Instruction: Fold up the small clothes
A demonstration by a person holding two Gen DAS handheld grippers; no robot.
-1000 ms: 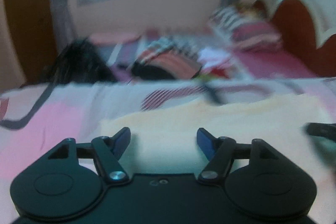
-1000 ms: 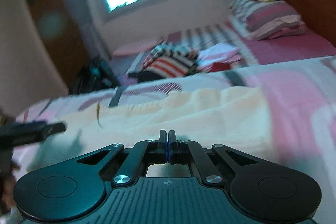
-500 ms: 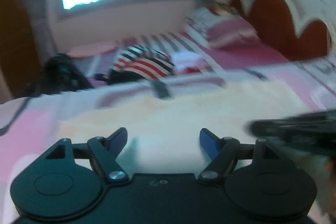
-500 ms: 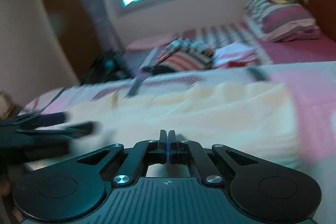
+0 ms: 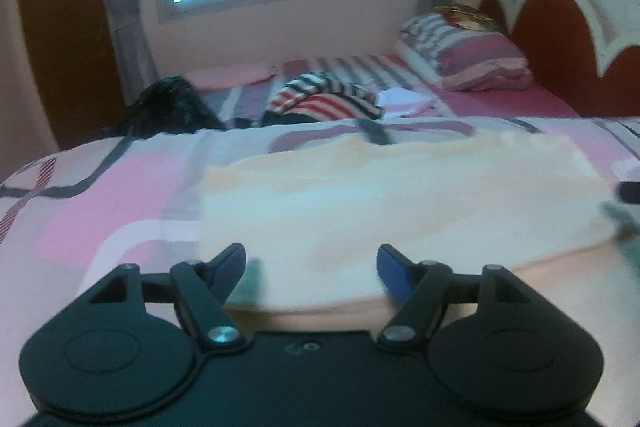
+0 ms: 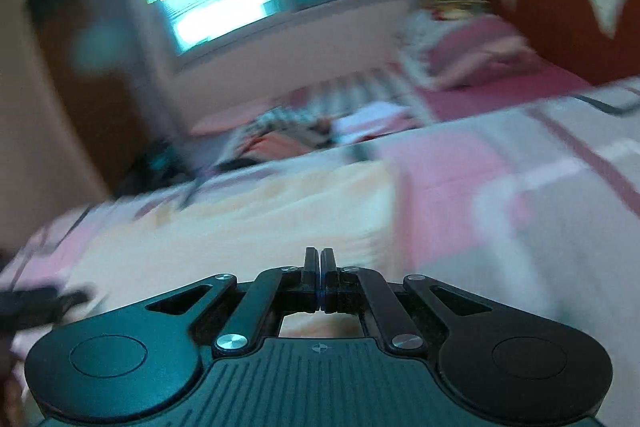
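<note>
A cream cloth (image 5: 400, 203) lies flat on the bed, its near edge just under my left gripper (image 5: 312, 259). That gripper's blue-tipped jaws stand wide apart and are closing, with only the flat cloth below the gap and nothing pinched. In the right wrist view the same cloth (image 6: 240, 227) shows blurred, its right edge near the middle. My right gripper (image 6: 320, 261) is shut over the cloth's near edge, and I see nothing between its pads. A dark tip of the right gripper (image 5: 630, 193) shows at the left view's right edge, and the left gripper (image 6: 36, 303) at the right view's left edge.
A pink patterned bedsheet (image 5: 100, 211) surrounds the cloth. Behind lie a striped clothes pile (image 5: 328, 99), a black bag (image 5: 168, 107), pillows (image 5: 464, 51) and a red headboard (image 5: 560, 39). A wooden door (image 5: 60, 27) stands at the left.
The two grippers have drawn apart: the right one, large in the left view half a second ago, now shows only at its edge. The right view has swung toward the cloth's right edge.
</note>
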